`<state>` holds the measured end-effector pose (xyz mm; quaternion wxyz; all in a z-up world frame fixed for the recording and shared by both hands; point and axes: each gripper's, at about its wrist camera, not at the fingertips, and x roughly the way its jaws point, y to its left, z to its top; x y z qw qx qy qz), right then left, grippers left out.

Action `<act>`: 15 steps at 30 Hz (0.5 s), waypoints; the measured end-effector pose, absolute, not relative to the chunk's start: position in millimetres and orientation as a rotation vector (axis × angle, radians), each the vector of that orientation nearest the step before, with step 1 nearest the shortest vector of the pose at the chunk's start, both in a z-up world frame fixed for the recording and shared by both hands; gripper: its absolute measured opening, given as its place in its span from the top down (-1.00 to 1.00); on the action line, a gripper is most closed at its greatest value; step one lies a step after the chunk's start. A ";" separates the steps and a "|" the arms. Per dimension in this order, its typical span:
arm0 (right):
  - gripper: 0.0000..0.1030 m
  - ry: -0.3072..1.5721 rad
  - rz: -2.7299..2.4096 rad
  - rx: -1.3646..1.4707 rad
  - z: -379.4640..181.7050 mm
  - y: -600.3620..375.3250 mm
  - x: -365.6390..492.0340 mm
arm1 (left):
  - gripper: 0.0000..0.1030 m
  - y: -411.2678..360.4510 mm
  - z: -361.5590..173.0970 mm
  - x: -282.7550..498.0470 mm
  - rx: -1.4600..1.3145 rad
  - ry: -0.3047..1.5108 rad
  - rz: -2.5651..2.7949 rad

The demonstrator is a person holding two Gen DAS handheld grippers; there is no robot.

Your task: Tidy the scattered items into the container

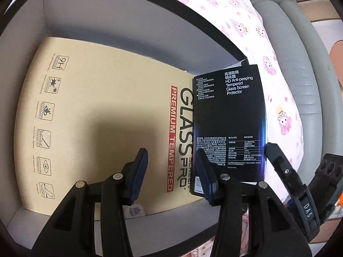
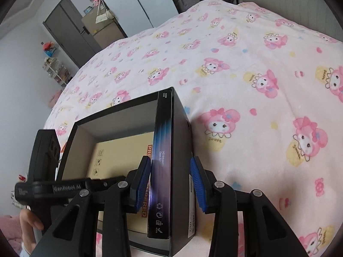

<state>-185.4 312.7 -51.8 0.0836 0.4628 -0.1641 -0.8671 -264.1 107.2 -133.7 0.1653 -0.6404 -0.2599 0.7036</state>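
Observation:
An open black container [image 1: 214,40] with grey inner walls stands on a bed. A flat tan screen-protector pack [image 1: 103,115] lies on its floor. A black screen-protector box [image 1: 231,115] stands on edge against the container's right wall [image 2: 181,128]. My right gripper [image 2: 169,182] straddles the black box [image 2: 160,150] and that wall, its left pad against the box and its right pad outside the wall. My left gripper [image 1: 171,156] hovers open over the tan pack with nothing between its fingers. Its right finger [image 1: 205,175] overlaps the black box's lower corner.
A pink cartoon-print blanket [image 2: 257,85] covers the bed around the container. A grey padded headboard [image 1: 300,68] runs along the bed's right edge. A person's hand [image 2: 27,220] holds the left gripper's handle. A dark door [image 2: 64,27] and cluttered shelves [image 2: 55,68] stand beyond the bed.

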 end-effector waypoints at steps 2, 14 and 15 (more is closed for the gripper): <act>0.32 -0.462 -2.576 1.385 -52.8 308.0 -184.4 | 0.04 109.7 -141.4 -267.3 -1.838 -0.774 1.939; 0.56 -0.525 -2.484 1.418 -66.3 307.3 -184.5 | -0.06 117.9 -159.2 -278.9 -1.833 -0.942 1.898; 0.56 -0.510 -2.494 1.415 -65.9 305.7 -184.0 | -0.06 114.3 -157.0 -279.1 -1.827 -0.921 1.927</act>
